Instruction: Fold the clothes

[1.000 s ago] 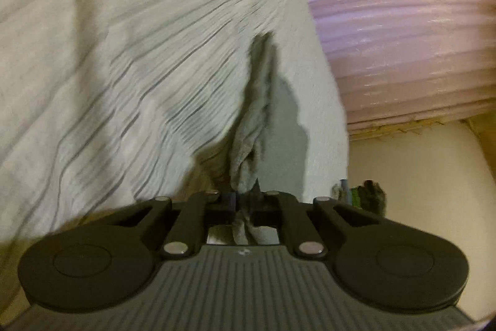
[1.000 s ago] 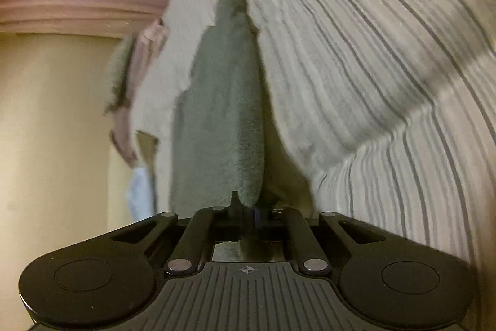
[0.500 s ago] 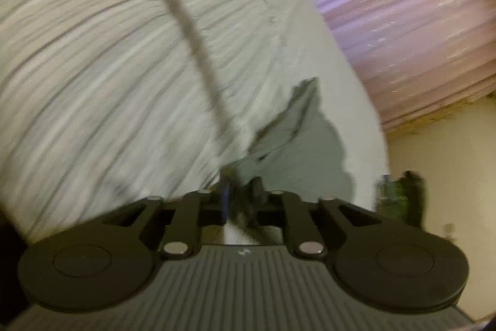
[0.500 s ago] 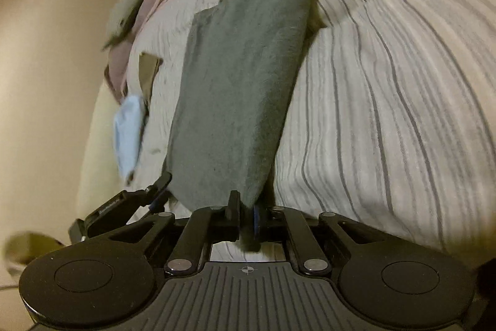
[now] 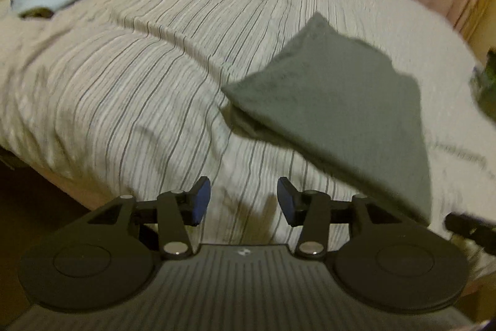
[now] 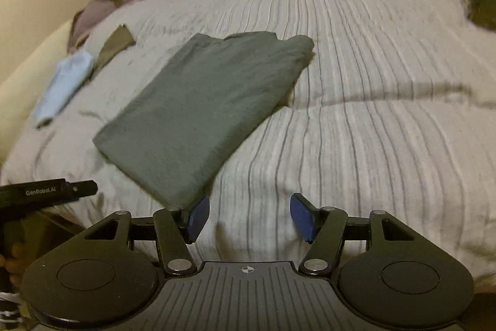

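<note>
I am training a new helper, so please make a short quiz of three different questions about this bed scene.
1. True or false: the left tongs grip the grey garment.
2. Where does the grey garment lie? A) on the floor B) on the striped bed C) on a chair
3. Fill in: the right tongs are ____.

Key: 1 false, both tongs are open and hold nothing; 2 B; 3 open.

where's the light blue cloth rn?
Far side of the striped bed, left in both wrist views: the light blue cloth lies beside an olive cloth, beyond the folded grey shirt.
</note>
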`<state>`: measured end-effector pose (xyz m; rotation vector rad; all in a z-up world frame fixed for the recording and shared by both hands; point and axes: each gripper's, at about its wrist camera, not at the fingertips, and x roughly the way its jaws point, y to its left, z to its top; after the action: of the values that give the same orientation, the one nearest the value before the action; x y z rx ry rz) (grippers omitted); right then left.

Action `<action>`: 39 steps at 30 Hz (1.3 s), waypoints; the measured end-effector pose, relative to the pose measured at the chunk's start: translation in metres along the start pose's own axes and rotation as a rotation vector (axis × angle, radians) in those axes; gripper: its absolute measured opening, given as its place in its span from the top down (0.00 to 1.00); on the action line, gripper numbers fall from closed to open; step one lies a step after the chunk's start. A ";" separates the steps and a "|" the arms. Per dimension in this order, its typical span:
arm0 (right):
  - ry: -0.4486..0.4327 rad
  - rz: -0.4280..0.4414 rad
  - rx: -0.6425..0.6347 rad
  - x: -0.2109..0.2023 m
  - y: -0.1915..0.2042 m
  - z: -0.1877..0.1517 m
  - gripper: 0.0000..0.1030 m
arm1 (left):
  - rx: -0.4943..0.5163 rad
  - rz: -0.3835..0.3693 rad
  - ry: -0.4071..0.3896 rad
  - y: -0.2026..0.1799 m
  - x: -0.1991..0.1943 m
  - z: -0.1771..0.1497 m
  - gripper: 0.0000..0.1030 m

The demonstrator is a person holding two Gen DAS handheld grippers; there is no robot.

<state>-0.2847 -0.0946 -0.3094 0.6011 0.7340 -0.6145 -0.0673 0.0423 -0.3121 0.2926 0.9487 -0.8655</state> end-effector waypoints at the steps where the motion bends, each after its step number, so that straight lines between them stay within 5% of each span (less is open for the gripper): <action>1: -0.001 -0.014 -0.020 -0.001 0.004 -0.005 0.40 | 0.019 0.017 0.001 -0.005 -0.001 -0.004 0.58; 16: -0.023 -0.051 -0.069 -0.025 0.011 -0.024 0.40 | 0.066 -0.013 -0.039 -0.021 -0.026 -0.022 0.55; 18: -0.023 -0.046 -0.058 -0.024 0.009 -0.024 0.39 | -0.030 -0.099 -0.067 -0.009 -0.029 -0.021 0.54; 22: -0.034 -0.019 0.005 -0.024 -0.006 -0.021 0.38 | -0.404 -0.335 -0.117 0.037 -0.020 -0.024 0.56; 24: -0.049 0.020 0.057 -0.023 -0.017 -0.016 0.38 | -0.532 -0.383 -0.117 0.052 -0.008 -0.023 0.58; 32: -0.072 0.308 0.456 0.012 -0.103 0.024 0.38 | -0.832 -0.423 -0.088 0.067 0.050 -0.013 0.58; 38: -0.030 0.398 0.560 0.074 -0.142 0.069 0.38 | -0.834 -0.395 -0.141 0.065 0.070 -0.006 0.69; 39: -0.019 0.404 0.567 0.087 -0.146 0.078 0.38 | -0.824 -0.388 -0.144 0.065 0.072 -0.004 0.78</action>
<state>-0.3008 -0.2709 -0.3693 1.2306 0.3931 -0.4454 -0.0003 0.0494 -0.3814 -0.6709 1.1616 -0.7580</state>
